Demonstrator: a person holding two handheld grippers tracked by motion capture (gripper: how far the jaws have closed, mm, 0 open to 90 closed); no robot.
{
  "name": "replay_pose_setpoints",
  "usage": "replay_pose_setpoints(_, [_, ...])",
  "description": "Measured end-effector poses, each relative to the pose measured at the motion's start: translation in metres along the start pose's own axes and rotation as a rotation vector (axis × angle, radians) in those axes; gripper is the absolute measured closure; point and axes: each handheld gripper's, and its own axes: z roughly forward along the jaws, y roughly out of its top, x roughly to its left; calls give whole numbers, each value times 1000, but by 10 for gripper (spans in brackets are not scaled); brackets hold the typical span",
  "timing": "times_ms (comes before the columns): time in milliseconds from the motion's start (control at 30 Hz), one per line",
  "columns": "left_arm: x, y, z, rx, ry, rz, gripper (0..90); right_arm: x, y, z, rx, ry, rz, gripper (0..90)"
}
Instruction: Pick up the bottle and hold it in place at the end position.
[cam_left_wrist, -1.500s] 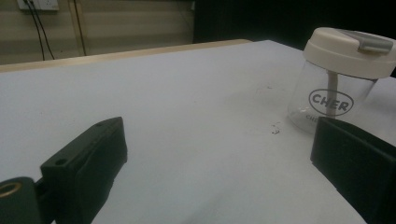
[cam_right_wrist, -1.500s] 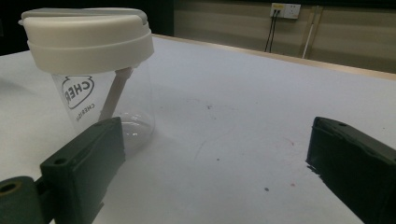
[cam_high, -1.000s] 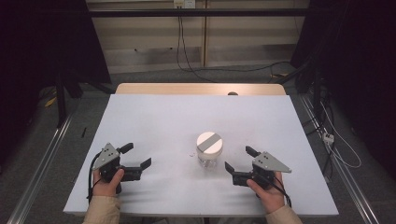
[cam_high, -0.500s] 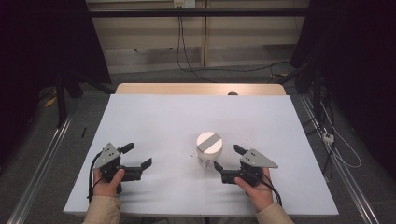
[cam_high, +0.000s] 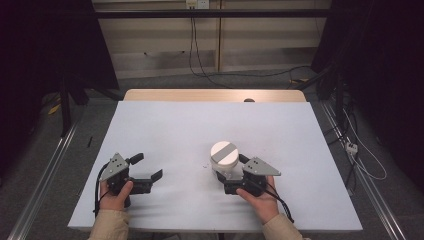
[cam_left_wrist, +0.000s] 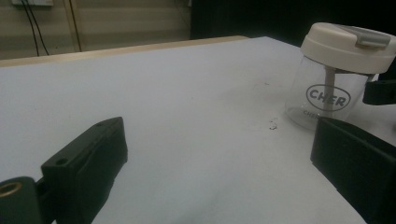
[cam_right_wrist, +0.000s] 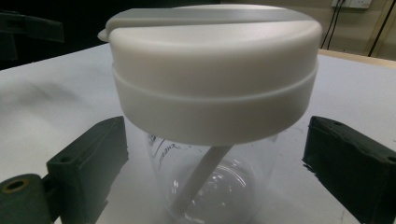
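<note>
A clear glass jar with a white lid and a grey band stands upright on the white table, right of centre. In the right gripper view the jar's lid looms close, with a white spoon handle inside the glass. My right gripper is open, one jaw on each side of the jar's body, with a gap at both sides. My left gripper rests open on the table at the near left, with nothing between its fingers. From the left gripper the jar stands at the right.
The table's far edge is a wooden strip with a small dark object on it. A dark speck lies on the table beside the jar. Cables and metal rails run along the floor around the table.
My right gripper has moved left and forward across the table until its open jaws straddle the jar. The left gripper and the jar have stayed put.
</note>
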Motion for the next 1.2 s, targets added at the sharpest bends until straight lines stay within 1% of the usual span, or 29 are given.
replay_pose_setpoints(100, [0,0,0,0,-3,6,35,0,1,4,3,-3,6,70])
replay_pose_setpoints(233, [0,0,0,0,-5,5,36,1,3,8,5,-13,3,76])
replay_pose_setpoints(333, [0,0,0,-1,-5,5,36,0,3,12,6,-21,10,85])
replay_pose_setpoints(500, [0,0,0,-1,-6,4,35,1,4,16,17,-16,22,87])
replay_pose_setpoints(667, [0,0,0,-1,-6,5,36,4,6,22,26,-17,12,88])
replay_pose_setpoints(800, [0,0,0,0,-6,-1,36,4,7,26,38,-25,18,93])
replay_pose_setpoints(933, [1,0,0,1,-6,-1,36,3,7,29,38,-24,26,118])
replay_pose_setpoints(1067, [0,0,0,2,-8,-1,35,4,8,31,50,-19,22,149])
replay_pose_setpoints(1200, [1,0,0,3,-8,-1,36,3,9,32,55,-17,22,156])
